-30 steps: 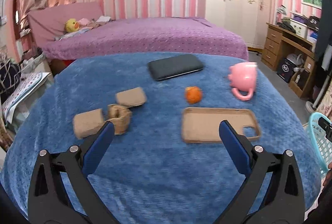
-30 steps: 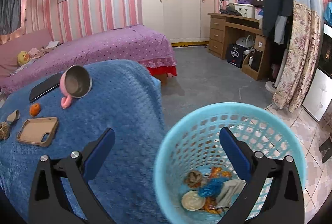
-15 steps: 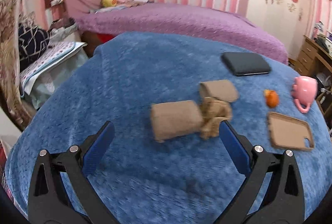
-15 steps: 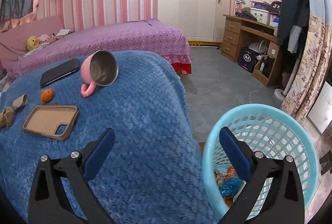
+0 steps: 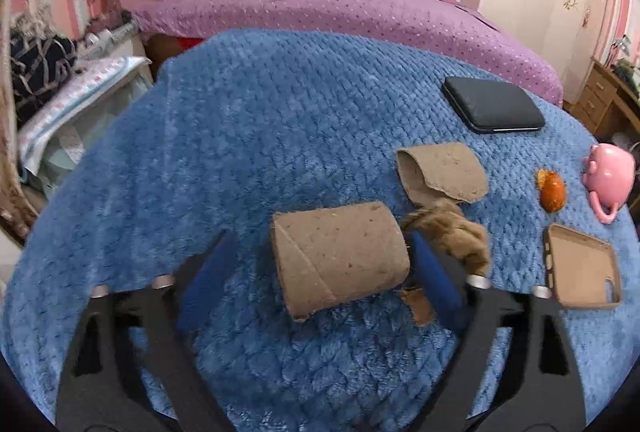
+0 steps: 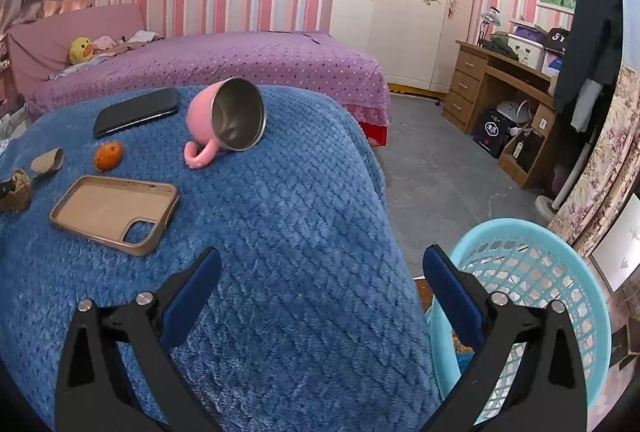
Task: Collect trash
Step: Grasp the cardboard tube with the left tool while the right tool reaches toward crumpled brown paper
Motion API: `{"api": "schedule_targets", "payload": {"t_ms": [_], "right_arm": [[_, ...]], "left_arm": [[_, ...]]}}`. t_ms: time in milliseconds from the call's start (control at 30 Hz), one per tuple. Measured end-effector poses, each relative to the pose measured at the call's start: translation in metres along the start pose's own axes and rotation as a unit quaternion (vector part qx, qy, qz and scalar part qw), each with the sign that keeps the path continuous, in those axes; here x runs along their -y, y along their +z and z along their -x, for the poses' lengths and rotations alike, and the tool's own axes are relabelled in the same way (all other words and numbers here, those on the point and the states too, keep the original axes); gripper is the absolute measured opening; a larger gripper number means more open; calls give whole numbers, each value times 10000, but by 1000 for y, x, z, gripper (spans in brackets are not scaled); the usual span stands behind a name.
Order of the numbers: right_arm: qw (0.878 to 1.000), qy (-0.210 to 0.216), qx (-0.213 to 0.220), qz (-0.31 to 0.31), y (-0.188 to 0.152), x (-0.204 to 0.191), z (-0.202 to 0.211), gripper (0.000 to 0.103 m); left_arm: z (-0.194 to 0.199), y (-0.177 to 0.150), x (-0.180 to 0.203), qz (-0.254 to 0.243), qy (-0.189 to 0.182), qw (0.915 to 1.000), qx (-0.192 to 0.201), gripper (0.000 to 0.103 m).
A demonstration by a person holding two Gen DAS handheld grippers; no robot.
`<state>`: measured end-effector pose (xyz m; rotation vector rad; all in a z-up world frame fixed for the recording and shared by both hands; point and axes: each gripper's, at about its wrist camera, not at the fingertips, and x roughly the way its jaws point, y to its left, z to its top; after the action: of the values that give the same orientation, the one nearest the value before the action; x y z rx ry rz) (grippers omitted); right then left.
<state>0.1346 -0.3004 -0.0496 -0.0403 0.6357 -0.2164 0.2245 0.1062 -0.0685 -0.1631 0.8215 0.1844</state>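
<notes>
Closing in since the earlier frame, left gripper (image 5: pixel 320 264) now straddles the cardboard tube (image 5: pixel 340 258) mid-blanket (image 5: pixel 260 120), jaws narrowing but left pad clear, blurred. Right gripper (image 6: pixel 320 286) released, empty, over blanket's right edge; basket (image 6: pixel 532 296) contents mostly hidden.

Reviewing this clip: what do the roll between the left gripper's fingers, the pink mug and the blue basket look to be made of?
Roll: brown cardboard, matte and speckled, with a spiral seam; likely a paper-roll core. Pink mug: glossy pink shell, probably plastic, with a shiny grey lining that looks like steel. Basket: light blue moulded plastic, judging by its lattice wall.
</notes>
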Motion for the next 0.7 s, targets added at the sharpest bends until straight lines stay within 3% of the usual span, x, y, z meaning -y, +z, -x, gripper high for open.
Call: {"api": "schedule_targets", "payload": {"t_ms": [133, 433, 567, 700], "right_arm": [[10000, -20, -13, 93, 0, -5, -1, 98], [9992, 277, -140, 261, 15, -47, 9, 98], [9980, 371, 143, 487, 27, -91, 19, 98], [9959, 795, 208, 373, 38, -136, 20, 98]], "left_arm": [[8, 0, -6, 20, -289, 9996, -38, 55], [39, 8, -37, -199, -99, 9990, 381, 55], [42, 10, -60, -150, -3, 9988, 459, 55], [43, 7, -81, -198, 60, 9985, 500, 55]]}}
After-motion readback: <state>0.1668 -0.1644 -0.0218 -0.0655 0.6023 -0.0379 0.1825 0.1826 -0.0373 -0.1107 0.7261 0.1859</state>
